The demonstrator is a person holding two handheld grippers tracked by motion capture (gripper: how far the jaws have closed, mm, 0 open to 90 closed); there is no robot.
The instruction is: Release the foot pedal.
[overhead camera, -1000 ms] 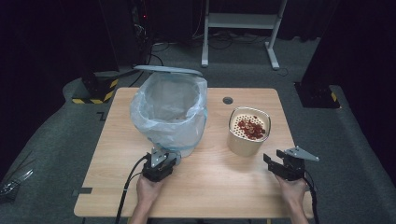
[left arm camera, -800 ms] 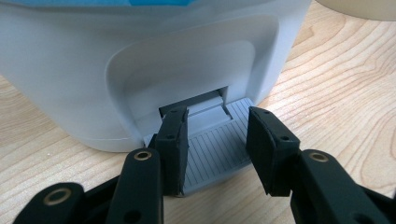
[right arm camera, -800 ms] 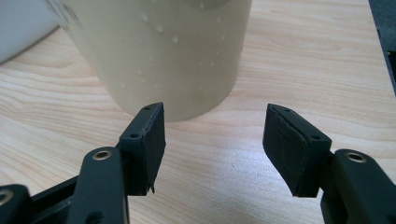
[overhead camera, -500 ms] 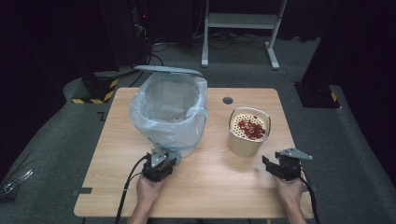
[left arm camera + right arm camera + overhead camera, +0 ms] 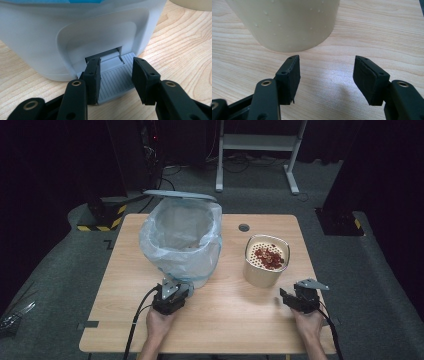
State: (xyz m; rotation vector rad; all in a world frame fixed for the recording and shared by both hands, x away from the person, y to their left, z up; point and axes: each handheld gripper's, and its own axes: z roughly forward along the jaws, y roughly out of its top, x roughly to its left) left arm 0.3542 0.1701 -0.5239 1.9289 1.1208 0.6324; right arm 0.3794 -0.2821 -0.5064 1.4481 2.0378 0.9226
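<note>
A grey pedal bin [image 5: 181,245] lined with a clear plastic bag stands on the left of the table, its lid [image 5: 180,195] raised at the back. My left gripper [image 5: 174,291] is at the bin's foot. In the left gripper view its open jaws rest on the ribbed grey pedal [image 5: 113,81] in front of the bin body [image 5: 50,37]. A cream perforated container [image 5: 265,262] holding red pieces [image 5: 268,256] stands to the right. My right gripper [image 5: 288,296] is open just in front of it; the container's wall [image 5: 287,22] fills the top of the right gripper view.
A round cable hole [image 5: 244,227] sits near the wooden table's [image 5: 230,320] far edge. Beyond the table are a white desk frame [image 5: 257,150] and a yellow-black striped base [image 5: 100,217] on the dark floor. Cables trail from both grippers toward the near edge.
My right gripper has edged slightly left, toward the cream container. The left gripper and the bin's raised lid have stayed as they were.
</note>
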